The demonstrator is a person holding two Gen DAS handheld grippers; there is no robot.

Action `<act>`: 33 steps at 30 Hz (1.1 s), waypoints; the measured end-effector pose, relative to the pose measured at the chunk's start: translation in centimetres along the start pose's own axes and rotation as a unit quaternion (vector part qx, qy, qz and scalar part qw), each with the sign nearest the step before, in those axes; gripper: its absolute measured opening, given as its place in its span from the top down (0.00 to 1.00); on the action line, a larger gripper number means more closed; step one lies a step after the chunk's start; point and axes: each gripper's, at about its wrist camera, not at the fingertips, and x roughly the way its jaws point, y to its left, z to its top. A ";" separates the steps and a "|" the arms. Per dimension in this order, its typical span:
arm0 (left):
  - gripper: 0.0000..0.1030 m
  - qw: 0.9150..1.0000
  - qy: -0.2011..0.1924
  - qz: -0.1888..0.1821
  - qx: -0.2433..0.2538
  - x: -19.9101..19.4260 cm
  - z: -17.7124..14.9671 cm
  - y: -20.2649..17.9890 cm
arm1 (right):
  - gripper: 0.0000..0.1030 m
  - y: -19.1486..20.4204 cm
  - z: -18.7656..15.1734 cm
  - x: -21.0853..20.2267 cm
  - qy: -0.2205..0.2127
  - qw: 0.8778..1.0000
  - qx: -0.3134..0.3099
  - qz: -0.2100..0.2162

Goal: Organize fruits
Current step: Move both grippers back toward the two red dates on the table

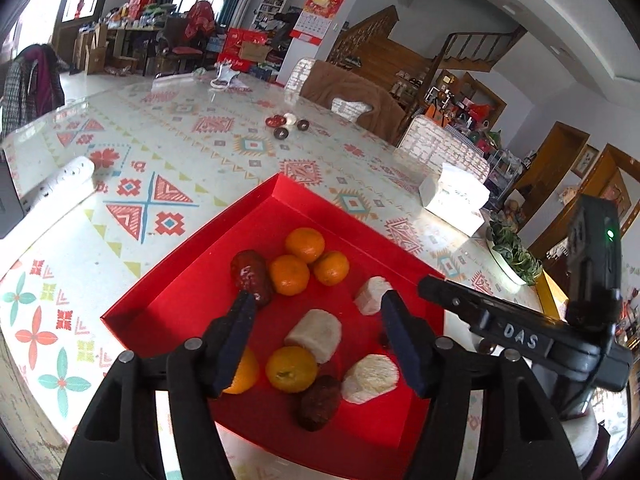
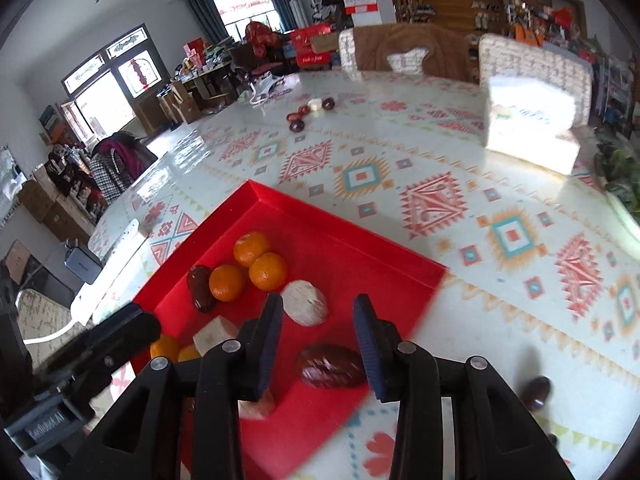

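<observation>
Over the red tray (image 2: 352,240), our right gripper (image 2: 318,346) is spread around a date (image 2: 330,366); we centre it, then close gently. Our left gripper (image 1: 316,340) hangs apart, empty.

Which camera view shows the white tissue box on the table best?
The left wrist view: the tissue box appears whole and fairly sharp. In the right wrist view the tissue box is larger but overexposed and blurred.

A large room with pale walls. Daylight enters through curtained windows (image 2: 244,8) and a glazed door (image 2: 120,76). A wooden staircase (image 1: 400,44) rises at the back. Padded chairs (image 2: 404,54) stand at a glossy table (image 2: 460,208) with a patterned cloth.
</observation>
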 end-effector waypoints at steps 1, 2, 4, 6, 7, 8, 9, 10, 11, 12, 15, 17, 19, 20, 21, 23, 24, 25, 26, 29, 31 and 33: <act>0.35 1.000 -0.002 0.000 0.004 -0.2 0.0 -0.3 | 0.58 -0.1 -0.3 -0.6 -0.005 1.000 -0.004 -0.007; 0.34 1.000 -0.006 0.000 0.009 -0.5 -0.1 -0.8 | 0.56 -0.2 -0.7 -1.3 -0.011 1.000 -0.008 -0.015; 0.34 1.000 -0.010 0.000 0.018 -1.0 -0.2 -1.7 | 0.52 -0.6 -1.4 -2.3 -0.020 0.999 -0.015 -0.031; 0.33 0.999 -0.015 -0.002 0.028 -1.5 -0.4 -2.8 | 0.50 -1.1 -2.2 -3.4 -0.029 0.998 -0.020 -0.046; 0.32 0.999 -0.016 -0.004 0.034 -1.8 -0.5 -3.4 | 0.50 -1.3 -2.6 -3.9 -0.033 0.998 -0.021 -0.054; 0.31 0.999 -0.017 -0.005 0.038 -2.0 -0.6 -3.8 | 0.49 -1.6 -3.0 -4.3 -0.035 0.997 -0.023 -0.063; 0.31 0.999 -0.018 -0.007 0.044 -2.2 -0.7 -4.5 | 0.49 -2.0 -3.4 -4.8 -0.037 0.996 -0.023 -0.073; 0.30 0.999 -0.018 -0.009 0.049 -2.4 -0.9 -5.1 | 0.49 -2.4 -3.9 -5.2 -0.039 0.996 -0.023 -0.082; 0.30 0.998 -0.019 -0.011 0.053 -2.5 -1.0 -5.6 | 0.49 -2.9 -4.4 -5.8 -0.043 0.995 -0.023 -0.089; 0.30 0.998 -0.019 -0.014 0.058 -2.7 -1.2 -6.2 | 0.49 -3.2 -4.7 -6.1 -0.046 0.994 -0.022 -0.094; 0.28 0.997 -0.021 -0.019 0.073 -3.3 -1.7 -8.1 | 0.46 -4.5 -5.9 -7.7 -0.056 0.991 -0.018 -0.118; 0.25 0.996 -0.023 -0.024 0.083 -3.6 -2.1 -9.3 | 0.45 -5.1 -6.6 -8.6 -0.061 0.989 -0.018 -0.131; 0.24 0.995 -0.024 -0.027 0.090 -3.9 -2.4 -10.1 | 0.44 -5.8 -7.4 -9.5 -0.069 0.987 -0.021 -0.146; 0.24 0.995 -0.024 -0.029 0.096 -4.1 -2.7 -10.8 | 0.43 -6.0 -7.8 -9.9 -0.072 0.985 -0.022 -0.153; 0.24 0.994 -0.024 -0.031 0.099 -4.1 -2.9 -11.3 | 0.42 -6.3 -8.1 -10.3 -0.075 0.984 -0.024 -0.161; 0.23 0.993 -0.022 -0.035 0.107 -4.3 -3.3 -12.3 | 0.41 -6.8 -8.8 -11.2 -0.082 0.982 -0.026 -0.171; 0.23 0.993 -0.021 -0.036 0.111 -4.3 -3.4 -12.8 | 0.41 -7.0 -9.0 -11.5 -0.084 0.980 -0.027 -0.176; 0.23 0.992 -0.020 -0.037 0.117 -4.3 -3.7 -13.4 | 0.40 -7.2 -9.2 -11.8 -0.086 0.980 -0.027 -0.180; 0.23 0.992 -0.019 -0.038 0.121 -4.3 -3.8 -13.7 | 0.39 -7.4 -9.4 -12.0 -0.088 0.979 -0.027 -0.184; 0.23 0.990 -0.017 -0.041 0.131 -4.3 -4.2 -15.0 | 0.39 -8.1 -10.0 -12.8 -0.092 0.977 -0.025 -0.193; 0.23 0.989 -0.014 -0.042 0.138 -4.2 -4.4 -15.6 | 0.39 -8.7 -10.4 -13.2 -0.094 0.976 -0.021 -0.197; 0.23 0.989 -0.011 -0.042 0.144 -4.0 -4.7 -16.1 | 0.39 -9.3 -10.7 -13.4 -0.094 0.975 -0.016 -0.199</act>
